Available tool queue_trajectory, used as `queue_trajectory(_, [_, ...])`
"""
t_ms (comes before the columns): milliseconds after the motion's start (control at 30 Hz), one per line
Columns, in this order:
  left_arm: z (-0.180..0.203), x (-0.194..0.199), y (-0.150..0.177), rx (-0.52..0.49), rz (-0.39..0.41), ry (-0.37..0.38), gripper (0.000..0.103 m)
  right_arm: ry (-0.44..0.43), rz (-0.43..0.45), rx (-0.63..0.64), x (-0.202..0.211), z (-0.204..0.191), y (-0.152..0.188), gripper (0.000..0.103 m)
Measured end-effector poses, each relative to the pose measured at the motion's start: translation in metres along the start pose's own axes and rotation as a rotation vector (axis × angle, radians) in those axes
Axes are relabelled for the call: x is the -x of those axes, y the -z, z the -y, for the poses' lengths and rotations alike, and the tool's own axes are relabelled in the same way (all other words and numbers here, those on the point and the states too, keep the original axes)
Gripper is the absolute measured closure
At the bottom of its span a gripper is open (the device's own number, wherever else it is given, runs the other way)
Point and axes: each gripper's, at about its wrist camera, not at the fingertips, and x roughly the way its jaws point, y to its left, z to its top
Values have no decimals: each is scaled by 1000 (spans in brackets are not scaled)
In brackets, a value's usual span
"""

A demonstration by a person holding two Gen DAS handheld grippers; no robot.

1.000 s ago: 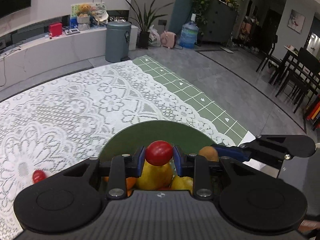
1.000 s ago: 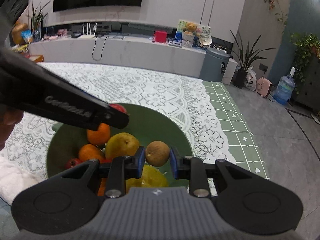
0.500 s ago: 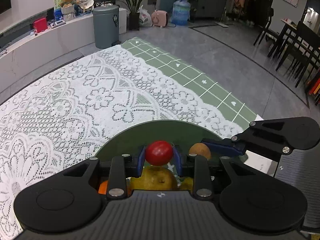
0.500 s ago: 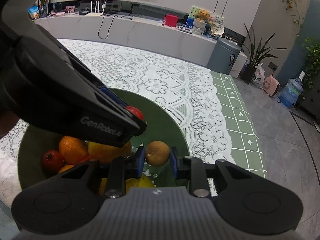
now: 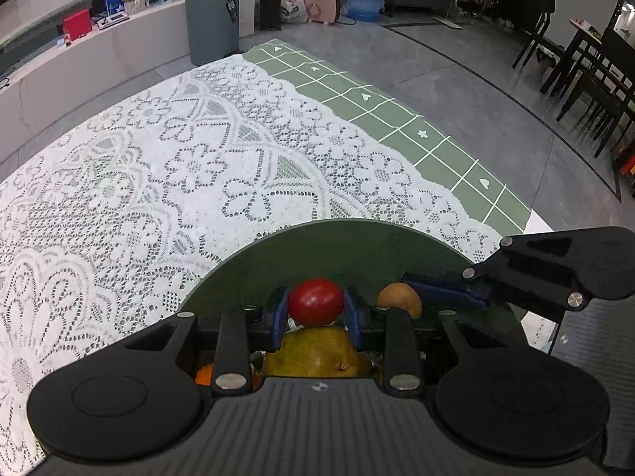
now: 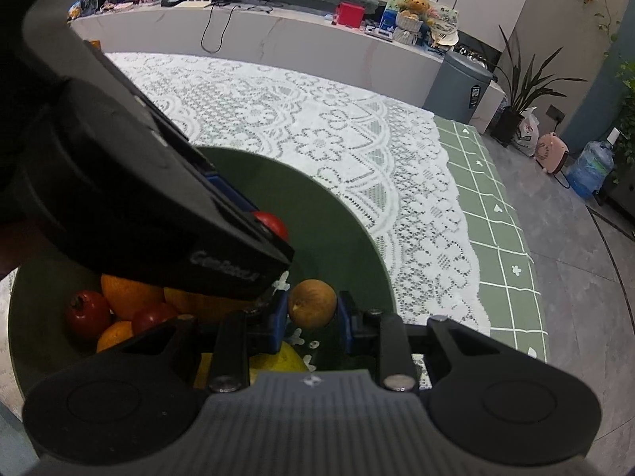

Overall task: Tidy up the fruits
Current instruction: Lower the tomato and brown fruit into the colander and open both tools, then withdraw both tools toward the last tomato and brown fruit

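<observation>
My left gripper (image 5: 316,309) is shut on a small red tomato (image 5: 316,302) and holds it over the dark green bowl (image 5: 349,246). My right gripper (image 6: 311,309) is shut on a small brown round fruit (image 6: 312,303), also over the bowl (image 6: 349,238); it shows in the left wrist view (image 5: 399,297) too. The bowl holds oranges (image 6: 127,295), red fruits (image 6: 87,313) and a yellow fruit (image 5: 317,351). The left gripper's body crosses the right wrist view and hides part of the bowl; the red tomato (image 6: 272,225) peeks out at its tip.
The bowl sits on a white lace cloth (image 5: 158,166) over a green checked mat (image 5: 397,119), near the table's right edge. Beyond is grey floor, a grey bin (image 5: 212,20), a white counter (image 6: 278,39) and dark chairs (image 5: 587,63).
Both grippers have sunk lower and further in over the bowl with their fruits still held. The left gripper has swung across, filling more of the right wrist view.
</observation>
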Motion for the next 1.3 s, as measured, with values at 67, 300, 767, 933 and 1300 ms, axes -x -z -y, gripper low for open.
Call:
queue_trajectory(67, [0, -3, 0, -9, -10, -1, 69, 0, -4, 6, -1, 0, -1, 80])
queue_trajectory(300, [-1, -6, 1, -5, -16, 5, 69, 1, -18, 14, -6, 3, -7, 81])
queue_trajectory(767, [5, -2, 3, -14, -2, -4, 57, 19, -2, 25, 2, 0, -5, 68])
queue_trajectory(933, [7, 7, 2, -3, 18, 4, 46, 28, 14, 33, 8, -2, -3, 59])
queue_trajectory(1300, [11, 43, 6, 32, 112, 6, 44, 104, 74, 24, 36, -11, 2, 45])
